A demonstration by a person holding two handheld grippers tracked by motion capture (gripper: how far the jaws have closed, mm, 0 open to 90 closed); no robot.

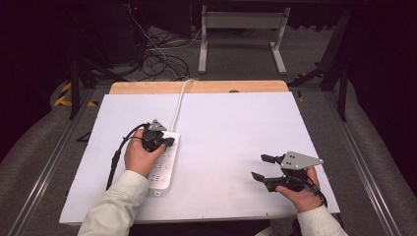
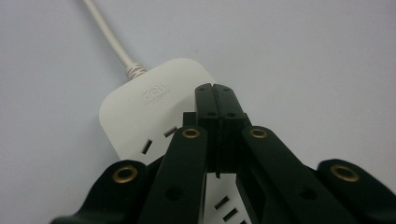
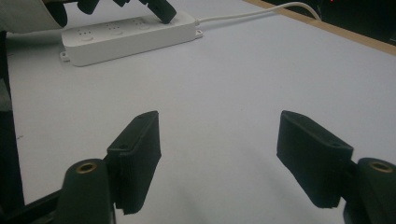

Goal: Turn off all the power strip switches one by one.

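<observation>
A white power strip (image 1: 163, 169) lies lengthwise at the left of the white tabletop (image 1: 236, 123), and its white cable (image 1: 178, 104) runs toward the far edge. My left gripper (image 1: 168, 142) is shut with nothing between its jaws. Its tips sit at the strip's top face near the cable end. In the left gripper view the closed tips of the left gripper (image 2: 215, 91) stand over the strip (image 2: 140, 109), just past its first sockets, with the cable (image 2: 109, 37) beyond. My right gripper (image 1: 260, 167) is open and holds nothing at the right of the table. In the right gripper view the right gripper (image 3: 217, 135) points across bare tabletop toward the strip (image 3: 126, 39).
A wooden strip (image 1: 196, 87) borders the table's far edge. Behind it are tangled floor cables (image 1: 157, 59) and a grey metal stand (image 1: 241, 22). A black cable (image 1: 114, 164) trails from the left gripper beside the strip.
</observation>
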